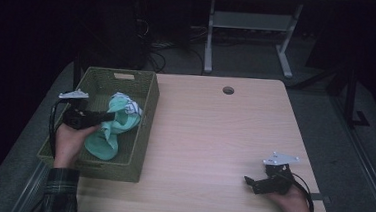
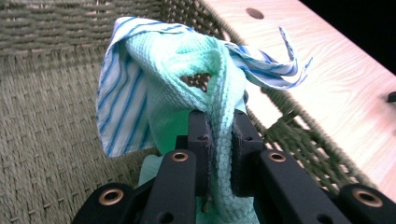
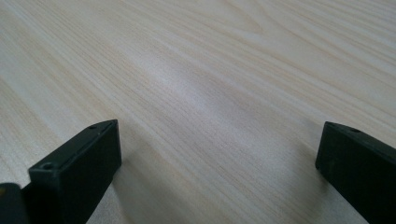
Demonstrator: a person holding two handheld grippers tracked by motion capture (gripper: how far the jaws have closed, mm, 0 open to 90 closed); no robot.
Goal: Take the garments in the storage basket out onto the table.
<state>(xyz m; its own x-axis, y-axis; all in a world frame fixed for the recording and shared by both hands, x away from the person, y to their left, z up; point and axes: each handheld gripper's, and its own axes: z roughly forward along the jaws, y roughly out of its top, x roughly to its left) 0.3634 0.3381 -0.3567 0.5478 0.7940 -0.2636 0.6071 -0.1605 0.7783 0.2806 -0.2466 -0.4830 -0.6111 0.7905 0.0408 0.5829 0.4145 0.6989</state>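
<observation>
Presently, notes keyed to the woven basket [image 1: 144, 128] as landmark.

Landmark: green woven basket, standing at the left end of the bench [image 1: 214, 138]; all places below are given relative to it.

Cloth: mint-green waffle-weave dishcloth [image 1: 111, 130] bundled with a blue-striped white one [image 2: 122, 88]; both inside the basket, lifted clear of its floor toward the wall on the bench side, a tail of green hanging down to the bottom.

Left tool [image 1: 109, 116]: reaching into the basket from its outer side, clenched on a fold of the green cloth; in the left gripper view the two black jaws stand nearly together with the weave pinched between them.

Right tool [image 1: 251, 182]: well apart from the basket, low over the bare bench at its near right corner; jaws spread wide, holding nothing, wood grain showing between them.

Progress: judged as the cloths being handled at the basket; whether they are going in or coming out cannot be told. Cloth already within the walls, grip not yet let go.

Left to do: if stowing, release and withdraw; if fetching, lift over the rim.
</observation>
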